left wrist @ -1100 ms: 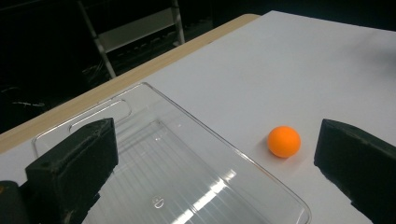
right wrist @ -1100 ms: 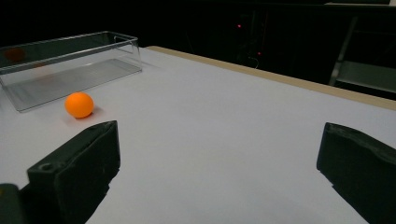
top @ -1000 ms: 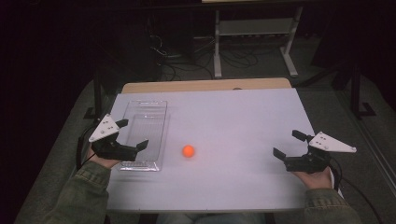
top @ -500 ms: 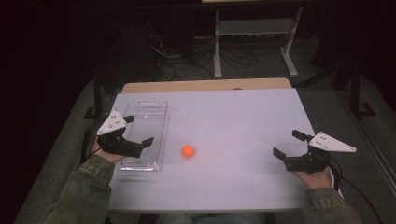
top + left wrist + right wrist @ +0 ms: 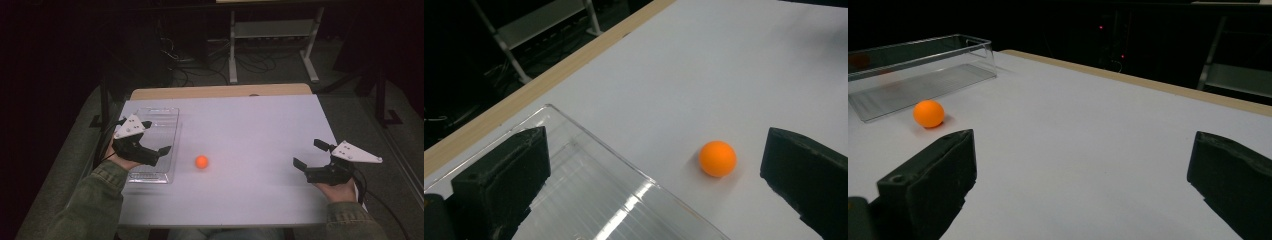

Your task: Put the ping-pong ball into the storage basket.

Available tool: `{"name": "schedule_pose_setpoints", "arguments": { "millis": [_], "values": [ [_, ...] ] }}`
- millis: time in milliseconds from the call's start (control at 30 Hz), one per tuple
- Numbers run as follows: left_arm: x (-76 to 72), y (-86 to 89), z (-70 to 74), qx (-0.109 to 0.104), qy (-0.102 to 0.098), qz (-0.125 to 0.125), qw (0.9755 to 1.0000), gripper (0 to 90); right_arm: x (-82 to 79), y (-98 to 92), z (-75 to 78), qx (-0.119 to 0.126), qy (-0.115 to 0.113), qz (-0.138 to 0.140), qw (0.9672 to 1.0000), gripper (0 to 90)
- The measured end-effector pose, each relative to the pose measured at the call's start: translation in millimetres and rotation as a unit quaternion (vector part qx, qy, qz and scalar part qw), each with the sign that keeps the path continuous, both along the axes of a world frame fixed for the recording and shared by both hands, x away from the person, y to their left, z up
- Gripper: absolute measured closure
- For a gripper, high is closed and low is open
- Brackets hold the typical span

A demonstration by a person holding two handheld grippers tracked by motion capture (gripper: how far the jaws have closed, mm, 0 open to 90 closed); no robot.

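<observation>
A small orange ball lies on the white table, just right of a clear plastic tray. My left gripper hovers open over the tray's near half, its jaws pointing right toward the ball. In the left gripper view the ball sits beyond the tray's wall, nearer the right jaw, and the left gripper holds nothing. My right gripper rests open near the table's right front. From the right gripper the ball and tray lie far off to the left.
A wooden strip borders the table's far edge. Beyond it, on the dark floor, stand a metal rack and cables. Open white surface stretches between the ball and the right gripper.
My left gripper has shifted forward and to the right over the tray, closer to the ball. The ball, the tray and my right gripper have stayed put.
</observation>
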State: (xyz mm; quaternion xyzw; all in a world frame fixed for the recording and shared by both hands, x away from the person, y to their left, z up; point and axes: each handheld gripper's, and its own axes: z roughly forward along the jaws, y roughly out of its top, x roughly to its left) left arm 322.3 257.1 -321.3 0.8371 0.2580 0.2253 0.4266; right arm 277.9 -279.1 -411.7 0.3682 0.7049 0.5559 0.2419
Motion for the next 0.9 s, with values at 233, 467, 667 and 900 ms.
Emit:
{"name": "schedule_pose_setpoints", "arguments": {
  "millis": [233,467,667,900],
  "values": [
    [5.9,-13.6,0.0,0.018,0.007,-0.019,0.9996,0.0,-0.5,-1.3,0.5,0.004,-0.001,-0.001,1.0,0.0],
    [12.4,-27.6,0.0,0.039,0.019,-0.042,0.9982,0.0,-1.9,-1.7,1.2,0.005,-0.002,-0.002,1.0,0.0],
    [18.8,-38.8,3.3,0.055,0.026,-0.054,0.9967,0.0,-2.6,-1.8,1.4,0.005,-0.002,0.001,1.0,0.0],
    [27.8,-53.4,0.7,0.081,0.045,-0.072,0.9931,0.0,-3.9,-2.2,2.4,0.007,-0.005,0.0,1.0,0.0]
  ]
}}
